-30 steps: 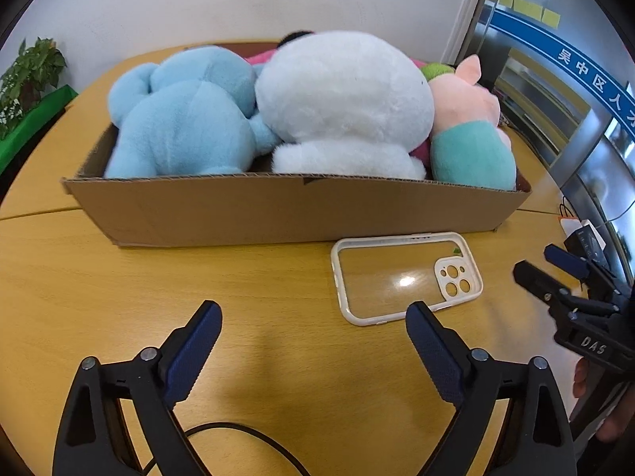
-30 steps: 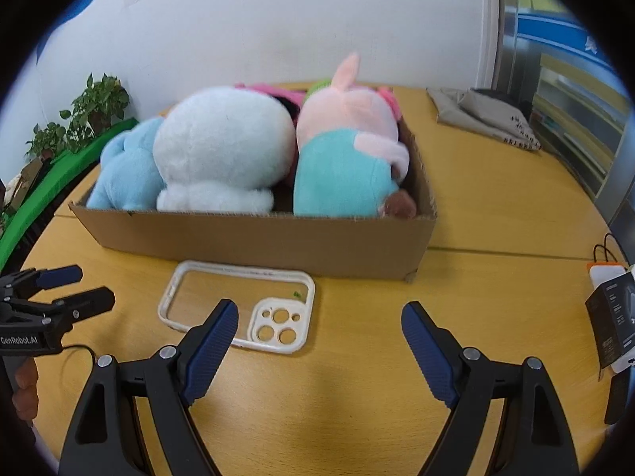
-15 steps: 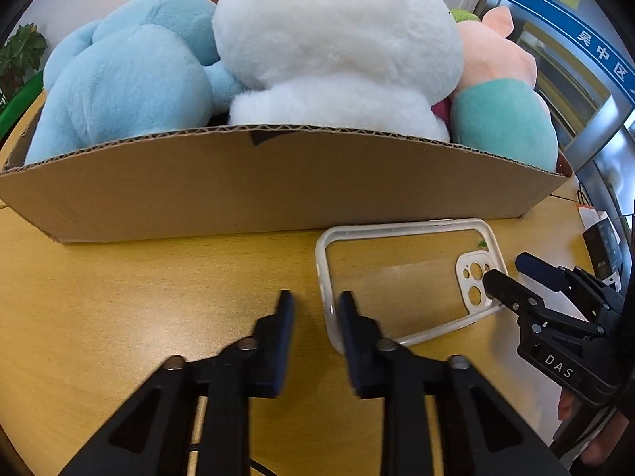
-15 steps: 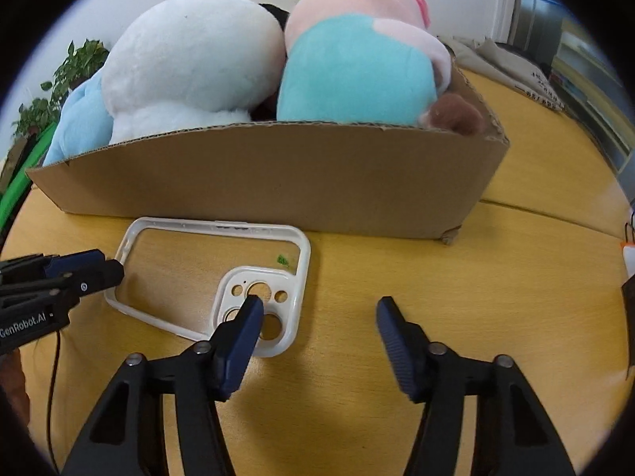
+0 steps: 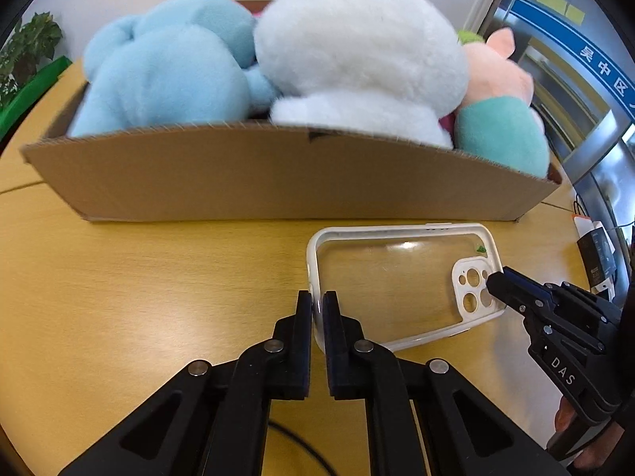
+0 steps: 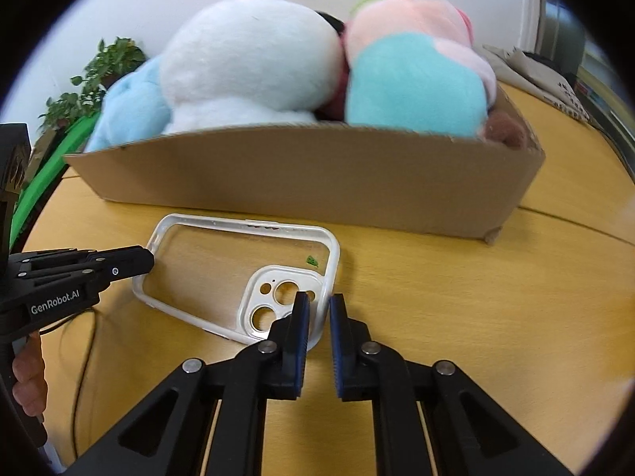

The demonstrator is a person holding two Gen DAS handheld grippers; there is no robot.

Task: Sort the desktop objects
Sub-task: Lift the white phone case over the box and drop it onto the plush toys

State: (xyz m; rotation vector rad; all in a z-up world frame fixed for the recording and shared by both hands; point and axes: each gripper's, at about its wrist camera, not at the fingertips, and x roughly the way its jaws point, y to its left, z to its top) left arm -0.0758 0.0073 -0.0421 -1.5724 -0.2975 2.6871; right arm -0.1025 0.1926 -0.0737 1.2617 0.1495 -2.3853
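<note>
Together, 2 black grippers, left gripper (image 5: 317, 309) and right gripper (image 6: 319, 319), pinch the clear, white-rimmed phone case (image 5: 401, 273).

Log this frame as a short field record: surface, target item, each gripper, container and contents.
surface: wooden table
target: clear phone case, flat on the table in front of the box
left gripper: jaws closed on the case's plain end rim
right gripper: jaws closed on the rim at the camera-cutout end
container: cardboard box
contents: plush toys
</note>
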